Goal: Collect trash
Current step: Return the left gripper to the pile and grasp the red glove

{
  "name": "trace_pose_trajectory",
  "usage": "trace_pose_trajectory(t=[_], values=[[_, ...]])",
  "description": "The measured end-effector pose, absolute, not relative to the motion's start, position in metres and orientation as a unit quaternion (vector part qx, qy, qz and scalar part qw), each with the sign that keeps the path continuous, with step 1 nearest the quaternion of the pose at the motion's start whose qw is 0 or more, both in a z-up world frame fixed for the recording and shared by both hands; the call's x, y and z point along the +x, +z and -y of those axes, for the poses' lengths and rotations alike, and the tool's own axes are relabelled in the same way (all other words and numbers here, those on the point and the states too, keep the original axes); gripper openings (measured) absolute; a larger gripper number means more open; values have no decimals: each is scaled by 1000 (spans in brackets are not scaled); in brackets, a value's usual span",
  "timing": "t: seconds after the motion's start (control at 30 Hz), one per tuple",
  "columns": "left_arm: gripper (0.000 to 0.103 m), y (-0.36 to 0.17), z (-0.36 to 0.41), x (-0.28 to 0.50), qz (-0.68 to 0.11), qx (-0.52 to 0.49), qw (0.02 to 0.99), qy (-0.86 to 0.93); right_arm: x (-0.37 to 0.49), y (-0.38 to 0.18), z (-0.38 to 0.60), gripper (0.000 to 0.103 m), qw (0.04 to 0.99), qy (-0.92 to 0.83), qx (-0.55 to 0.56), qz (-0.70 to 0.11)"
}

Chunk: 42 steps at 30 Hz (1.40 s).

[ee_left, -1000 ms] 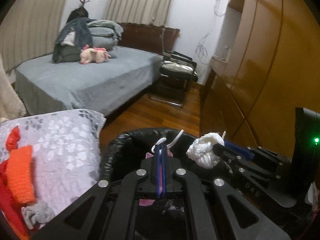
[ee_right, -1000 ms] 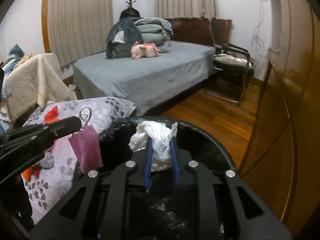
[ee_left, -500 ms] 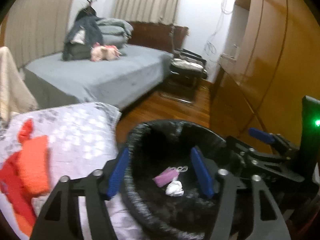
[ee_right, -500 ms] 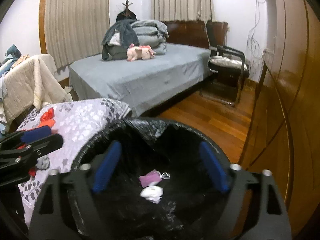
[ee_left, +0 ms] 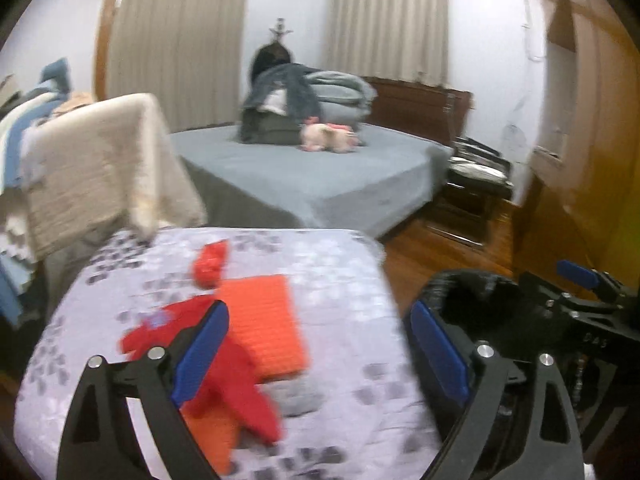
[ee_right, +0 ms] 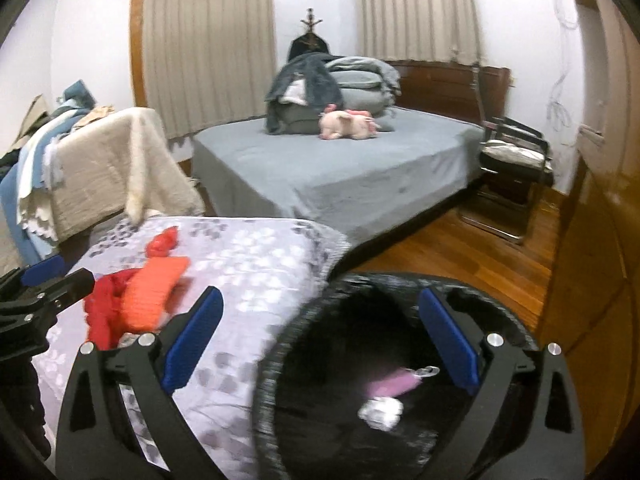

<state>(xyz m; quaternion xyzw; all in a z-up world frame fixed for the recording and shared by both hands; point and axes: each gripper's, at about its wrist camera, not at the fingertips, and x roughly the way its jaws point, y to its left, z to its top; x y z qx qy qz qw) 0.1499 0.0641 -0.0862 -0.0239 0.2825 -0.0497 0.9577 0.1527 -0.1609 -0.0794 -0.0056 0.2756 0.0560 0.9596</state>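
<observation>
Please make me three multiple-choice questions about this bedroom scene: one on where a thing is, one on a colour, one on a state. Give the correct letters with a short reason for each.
1. Where does the crumpled white tissue lie?
A. on the grey bed
B. inside the bag-lined black bin
C. on the wooden floor

2. What colour is the flat knitted cloth on the flower-patterned cover?
A. orange
B. green
C. black

3. What is between the right gripper's pads?
A. the tissue
B. a pink pouch
C. nothing

Answers:
1 B: the crumpled white tissue rests on the bottom of the bag-lined black bin.
2 A: the flat knitted cloth is bright orange.
3 C: the right gripper is opening and its pads are bare.
</observation>
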Motion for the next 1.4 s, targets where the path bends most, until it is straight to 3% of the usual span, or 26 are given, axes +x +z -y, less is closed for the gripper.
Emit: trace_pose_trajectory(t=[0.13, 0.3, 0.53, 0.63, 0.7, 0.8, 1.2, 1.4], values=[[88, -96, -99, 152, -293, -31, 956, -6, 160, -81, 132, 96, 959, 81, -13, -271], [72, -113, -114, 162, -312, -32, 949, 9, 171, -88, 100, 96, 956, 103, -18, -274], [63, -144, -120, 179, -341, -41, 939, 6, 183, -103, 75, 95, 951, 117, -33, -284], [48, -153, -121, 188, -352, -51, 935, 1, 186, -107, 72, 95, 949, 118, -36, -290], [28, -158, -123, 191, -357, -54, 932, -4, 188, -110, 69, 95, 948, 119, -39, -293], [9, -158, -127, 192, -356, -60, 932, -11, 192, -113, 64, 95, 947, 122, -42, -295], [6, -132, -161, 162, -325, -80, 942, 10, 202, -123, 22, 95, 941, 162, -41, -294], [6, -138, -179, 159, -330, -79, 940, 28, 210, -143, -3, 82, 930, 181, -45, -318]])
